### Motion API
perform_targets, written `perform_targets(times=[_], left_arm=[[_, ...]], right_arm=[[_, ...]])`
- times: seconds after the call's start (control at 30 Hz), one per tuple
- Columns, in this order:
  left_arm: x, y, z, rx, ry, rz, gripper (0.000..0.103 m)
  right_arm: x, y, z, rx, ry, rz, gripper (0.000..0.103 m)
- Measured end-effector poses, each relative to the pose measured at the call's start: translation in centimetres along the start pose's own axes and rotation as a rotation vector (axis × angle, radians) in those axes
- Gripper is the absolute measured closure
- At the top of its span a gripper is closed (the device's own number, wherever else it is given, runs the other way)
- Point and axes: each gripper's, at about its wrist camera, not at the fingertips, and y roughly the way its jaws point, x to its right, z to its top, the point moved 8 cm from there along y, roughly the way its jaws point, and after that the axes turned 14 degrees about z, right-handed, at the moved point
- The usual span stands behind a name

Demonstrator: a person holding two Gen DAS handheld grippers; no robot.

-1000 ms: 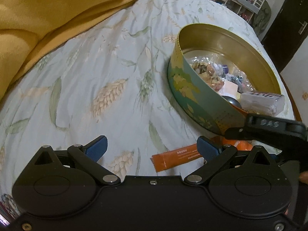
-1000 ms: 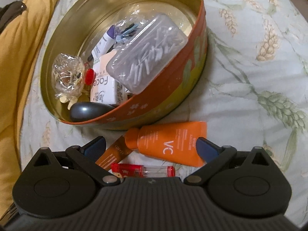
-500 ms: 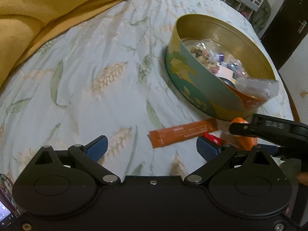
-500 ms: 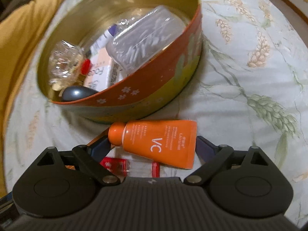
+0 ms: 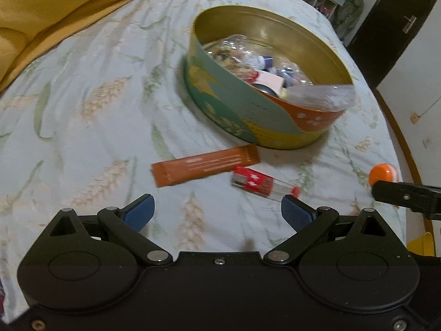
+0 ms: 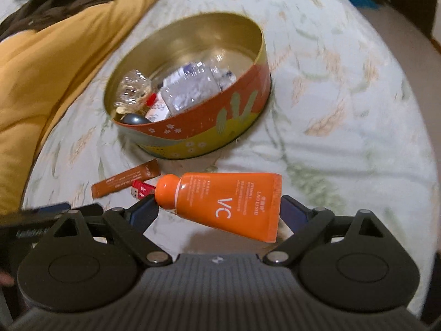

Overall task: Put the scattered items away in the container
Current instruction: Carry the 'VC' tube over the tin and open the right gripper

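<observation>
Jaws of the right gripper (image 6: 219, 211) are clamped on the orange tube (image 6: 228, 202) — now lifted off the bed (image 6: 344, 149); left jaws are spread, empty. Sachet (image 5: 205, 167) and lighter (image 5: 260, 183) remain beside the tin (image 5: 264, 121), mid-bed.

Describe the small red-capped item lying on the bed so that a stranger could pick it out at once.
Find the round tin on the leaf-print bedsheet. Just in front of it lie two loose things, side by side. The lighter is the shorter one, clear-bodied with red ends, unlike the flat orange sachet.
</observation>
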Motion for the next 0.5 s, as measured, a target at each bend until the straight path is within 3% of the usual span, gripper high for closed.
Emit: perform_targets(times=[0.5], left_arm=[[2.4, 0.2, -0.6, 0.022, 0.025, -0.025, 0.005]], right_arm=[[3.1, -5.2, 0.7, 0.054, -0.092, -0.043, 0.009]])
